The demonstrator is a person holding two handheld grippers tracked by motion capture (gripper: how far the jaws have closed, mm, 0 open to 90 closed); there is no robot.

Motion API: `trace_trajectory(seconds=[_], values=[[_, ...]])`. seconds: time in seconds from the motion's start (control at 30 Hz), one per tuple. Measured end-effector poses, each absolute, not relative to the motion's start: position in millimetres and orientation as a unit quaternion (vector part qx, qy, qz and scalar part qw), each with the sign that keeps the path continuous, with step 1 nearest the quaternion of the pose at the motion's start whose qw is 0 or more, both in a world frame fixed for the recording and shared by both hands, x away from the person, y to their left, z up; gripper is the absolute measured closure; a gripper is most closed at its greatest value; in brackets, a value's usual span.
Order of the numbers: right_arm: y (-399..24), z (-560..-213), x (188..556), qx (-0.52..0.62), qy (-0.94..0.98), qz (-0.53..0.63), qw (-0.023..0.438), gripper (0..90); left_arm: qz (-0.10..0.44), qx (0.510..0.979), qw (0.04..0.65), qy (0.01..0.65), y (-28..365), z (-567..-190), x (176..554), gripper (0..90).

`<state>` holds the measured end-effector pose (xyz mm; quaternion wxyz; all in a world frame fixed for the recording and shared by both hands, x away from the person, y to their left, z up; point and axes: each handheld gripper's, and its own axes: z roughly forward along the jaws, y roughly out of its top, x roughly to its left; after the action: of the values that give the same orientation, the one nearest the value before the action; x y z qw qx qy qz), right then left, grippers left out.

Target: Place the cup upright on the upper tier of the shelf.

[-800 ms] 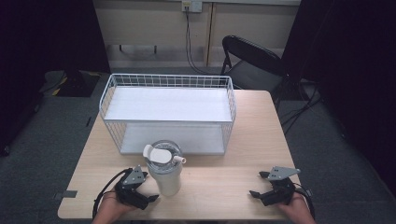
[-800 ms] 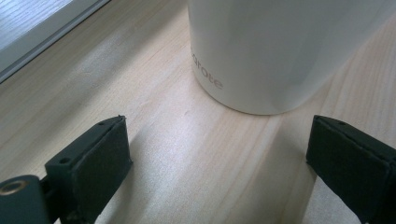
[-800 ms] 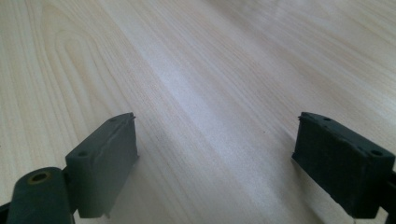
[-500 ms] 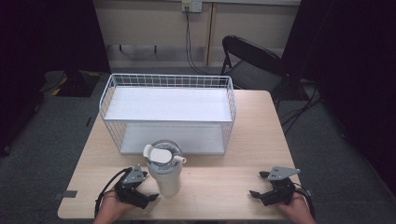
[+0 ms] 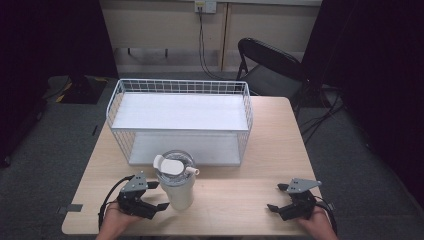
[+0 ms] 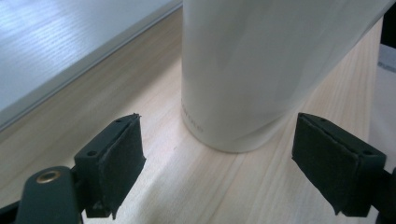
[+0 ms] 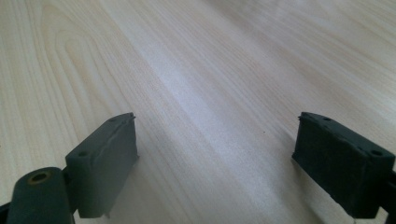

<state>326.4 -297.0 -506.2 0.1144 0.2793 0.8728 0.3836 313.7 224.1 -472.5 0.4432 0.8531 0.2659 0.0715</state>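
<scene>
**Left claw lined up on the tumbler, grab not made yet**

Lining up for a pick is my read here. The tall white plastic tumbler with the clear flip-spout lid (image 5: 175, 181) stands upright on the light wooden worktop (image 5: 240, 187), near the front edge and just in front of the white wire basket shelf (image 5: 180, 120). It looks close to the basket's front wall but not touching it, as far as I can tell from the high view.

The left claw (image 5: 151, 196) sits just beside the tumbler at its lower left, pads spread wide apart. In the left gripper view the tumbler's white base (image 6: 243, 93) stands between and a bit ahead of the 2 black pads (image 6: 116, 163), with bare wood showing on both sides, so no contact yet. The right claw (image 5: 278, 197) rests well apart on the other side of the worktop, also spread wide, and its own view has plain wood grain (image 7: 210, 93) between the jaws and nothing else.

So I'd call this the approach step, barely started. Next move probably calls for pushing the left claw forward until the pads straddle the body, then squeezing. The wall is smooth and round, so I'd centre it properly first; an off-centre pinch low down could let it twist or tip, especially with that lid making it top-heavy.
</scene>
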Motion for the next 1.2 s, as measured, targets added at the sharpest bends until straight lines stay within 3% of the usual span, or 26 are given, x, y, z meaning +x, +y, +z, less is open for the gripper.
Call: trace_trajectory(seconds=[0.53,1.0,1.2], values=[[-297.0,-506.2,326.5,0.279,0.873,0.384,0.114,12.6,0.087,0.833,0.507,0.204,206.4,-438.2,316.3,14.9],[-297.0,-506.2,326.5,0.279,0.873,0.384,0.114,12.6,0.109,0.759,0.607,0.207,172.8,-457.6,326.4,4.9],[-297.0,-506.1,326.5,0.279,0.873,0.383,0.115,12.6,0.128,0.755,0.608,0.209,174.5,-459.4,324.1,8.9]])
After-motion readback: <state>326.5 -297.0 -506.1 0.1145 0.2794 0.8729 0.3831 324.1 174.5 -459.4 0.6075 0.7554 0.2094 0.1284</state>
